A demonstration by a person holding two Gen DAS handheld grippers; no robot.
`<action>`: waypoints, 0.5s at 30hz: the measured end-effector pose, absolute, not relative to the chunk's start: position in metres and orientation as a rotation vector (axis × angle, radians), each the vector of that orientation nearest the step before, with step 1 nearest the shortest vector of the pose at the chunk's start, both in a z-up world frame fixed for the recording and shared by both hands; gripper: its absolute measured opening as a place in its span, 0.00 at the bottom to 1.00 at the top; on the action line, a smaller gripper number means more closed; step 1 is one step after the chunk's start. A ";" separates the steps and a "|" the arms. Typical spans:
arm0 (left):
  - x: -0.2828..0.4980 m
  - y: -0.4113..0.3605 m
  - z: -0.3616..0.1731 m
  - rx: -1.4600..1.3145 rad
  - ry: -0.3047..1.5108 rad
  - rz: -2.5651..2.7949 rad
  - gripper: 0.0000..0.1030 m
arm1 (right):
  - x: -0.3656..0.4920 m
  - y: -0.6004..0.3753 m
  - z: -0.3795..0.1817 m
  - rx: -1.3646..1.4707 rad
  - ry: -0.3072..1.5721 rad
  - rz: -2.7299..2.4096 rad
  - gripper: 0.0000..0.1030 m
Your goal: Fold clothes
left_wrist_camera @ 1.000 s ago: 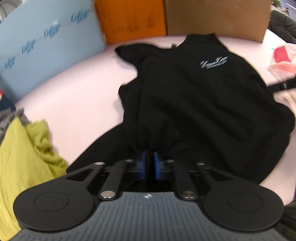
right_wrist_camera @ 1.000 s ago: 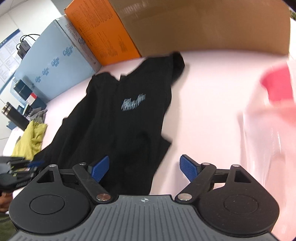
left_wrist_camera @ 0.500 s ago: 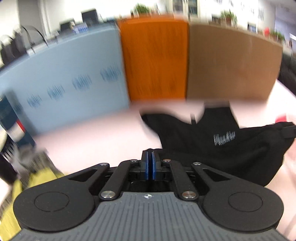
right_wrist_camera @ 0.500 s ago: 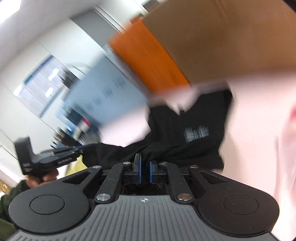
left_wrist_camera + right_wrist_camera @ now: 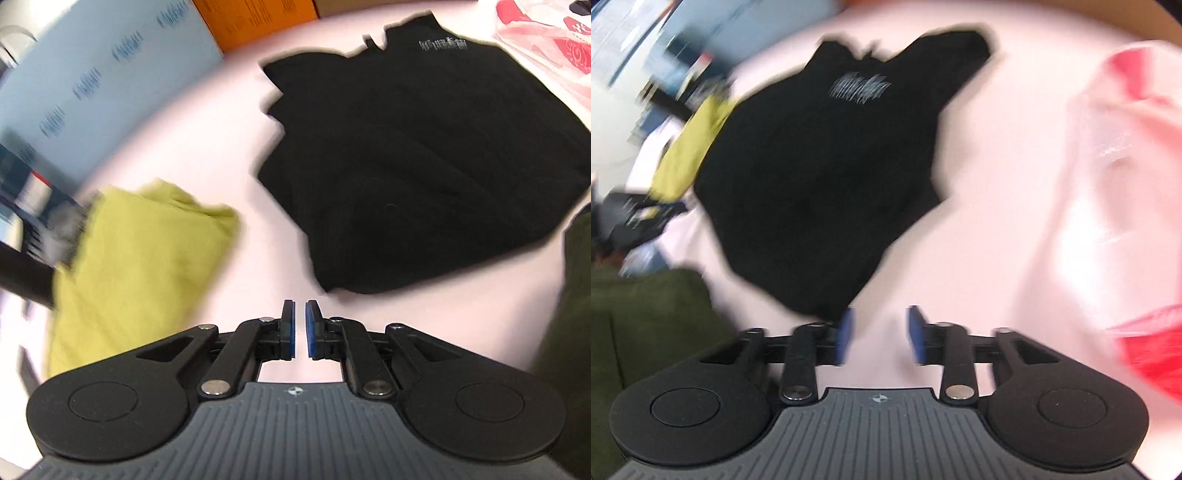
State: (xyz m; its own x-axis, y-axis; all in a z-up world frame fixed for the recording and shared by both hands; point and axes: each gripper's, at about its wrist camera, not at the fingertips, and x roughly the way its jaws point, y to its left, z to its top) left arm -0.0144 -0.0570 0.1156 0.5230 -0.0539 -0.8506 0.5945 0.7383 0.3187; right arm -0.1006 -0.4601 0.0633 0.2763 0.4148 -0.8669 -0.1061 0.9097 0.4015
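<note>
A black shirt with a small white chest logo lies folded over on the pale pink table; it also shows in the right wrist view. My left gripper is just short of the shirt's near edge, its blue pads a narrow gap apart, holding nothing. My right gripper is open and empty, just off the shirt's near corner, over bare table.
A yellow-green garment lies at the left of the shirt. A clear plastic bag with red print lies at its right. Blue, orange and brown boxes stand along the back edge. A dark green sleeve is near.
Both grippers were shut on the shirt's cloth and lifted it; now both have let go and pulled back toward me. The shirt lies shorter, folded over.
</note>
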 end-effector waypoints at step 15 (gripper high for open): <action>0.194 -0.095 0.232 0.294 0.650 -0.210 0.40 | 0.051 -0.489 0.123 0.066 0.817 0.178 0.56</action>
